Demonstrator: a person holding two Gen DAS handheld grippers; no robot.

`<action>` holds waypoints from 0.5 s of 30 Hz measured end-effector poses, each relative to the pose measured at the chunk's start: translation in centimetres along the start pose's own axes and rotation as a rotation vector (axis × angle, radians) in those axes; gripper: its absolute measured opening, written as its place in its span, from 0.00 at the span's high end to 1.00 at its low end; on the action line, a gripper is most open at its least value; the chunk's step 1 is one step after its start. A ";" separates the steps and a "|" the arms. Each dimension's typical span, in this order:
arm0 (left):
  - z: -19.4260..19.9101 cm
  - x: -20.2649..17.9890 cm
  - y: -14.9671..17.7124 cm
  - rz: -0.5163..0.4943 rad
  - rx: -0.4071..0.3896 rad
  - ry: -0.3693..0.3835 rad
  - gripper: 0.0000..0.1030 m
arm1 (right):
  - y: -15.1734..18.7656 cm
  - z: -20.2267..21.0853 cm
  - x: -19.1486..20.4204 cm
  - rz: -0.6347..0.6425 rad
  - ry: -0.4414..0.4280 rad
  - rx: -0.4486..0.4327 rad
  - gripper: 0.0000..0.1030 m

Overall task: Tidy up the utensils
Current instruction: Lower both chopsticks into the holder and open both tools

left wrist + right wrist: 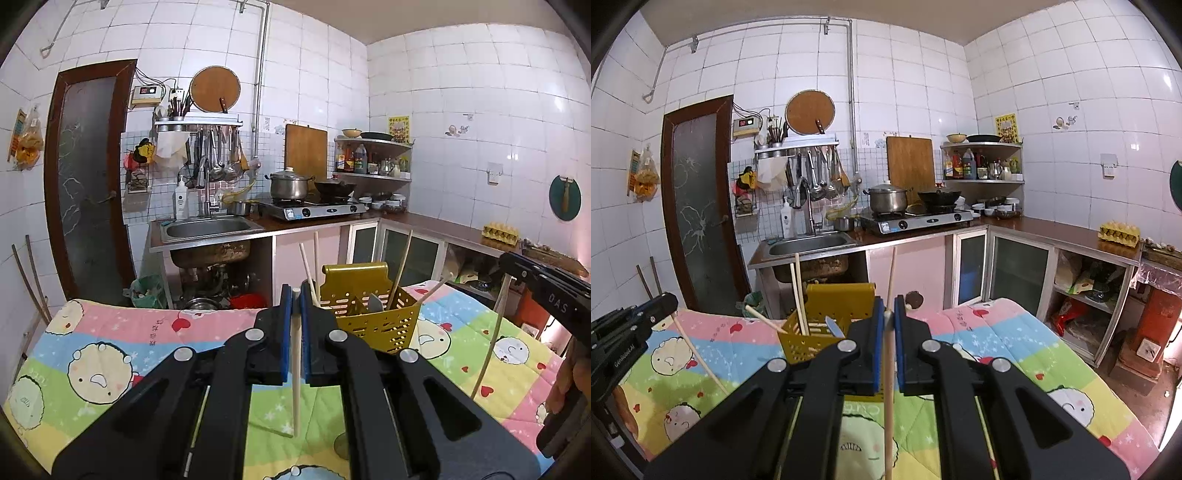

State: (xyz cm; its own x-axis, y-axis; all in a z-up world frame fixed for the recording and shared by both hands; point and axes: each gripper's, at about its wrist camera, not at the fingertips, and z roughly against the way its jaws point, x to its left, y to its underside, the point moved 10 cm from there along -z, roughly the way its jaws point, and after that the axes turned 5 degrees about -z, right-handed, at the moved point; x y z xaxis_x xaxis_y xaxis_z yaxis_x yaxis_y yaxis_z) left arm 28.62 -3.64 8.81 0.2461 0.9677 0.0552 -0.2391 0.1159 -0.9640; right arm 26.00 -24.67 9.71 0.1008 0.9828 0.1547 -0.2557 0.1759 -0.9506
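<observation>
My left gripper [295, 295] is shut on a pale chopstick [295, 369] that hangs straight down over the cartoon quilt [110, 350]. Just ahead and to its right stands a yellow perforated utensil holder [365, 314] with several chopsticks and a grey blade in it. My right gripper [508, 260] comes in from the right edge, with a second chopstick [491, 343] dangling from it. In the right wrist view, my right gripper [888, 310] is shut on that chopstick [888, 406]. The holder [820, 332] lies ahead to the left, and my left gripper [670, 301] holds its chopstick [698, 354].
The quilt covers a table whose far edge faces the kitchen counter with a sink [207, 227], a gas stove [314, 210] with a pot and a wok, and glass-door cabinets [1019, 273]. A person's hand [576, 376] grips the right tool.
</observation>
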 end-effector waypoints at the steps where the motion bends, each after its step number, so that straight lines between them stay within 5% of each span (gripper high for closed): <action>1: -0.2 -0.1 -0.1 0.000 -0.001 0.002 0.97 | -0.2 -0.2 0.1 -0.001 -0.002 -0.002 0.94; 15: -1.7 -1.1 -2.3 0.008 -0.027 0.053 0.97 | -0.9 -3.1 0.5 -0.002 -0.024 -0.015 0.94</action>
State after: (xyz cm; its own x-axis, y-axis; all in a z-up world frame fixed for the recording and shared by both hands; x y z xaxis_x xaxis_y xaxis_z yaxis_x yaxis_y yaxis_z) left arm 30.56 -5.34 10.55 0.2941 0.9552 0.0343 -0.2165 0.1015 -0.9710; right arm 29.23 -24.49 9.82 0.0781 0.9835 0.1633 -0.2413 0.1776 -0.9541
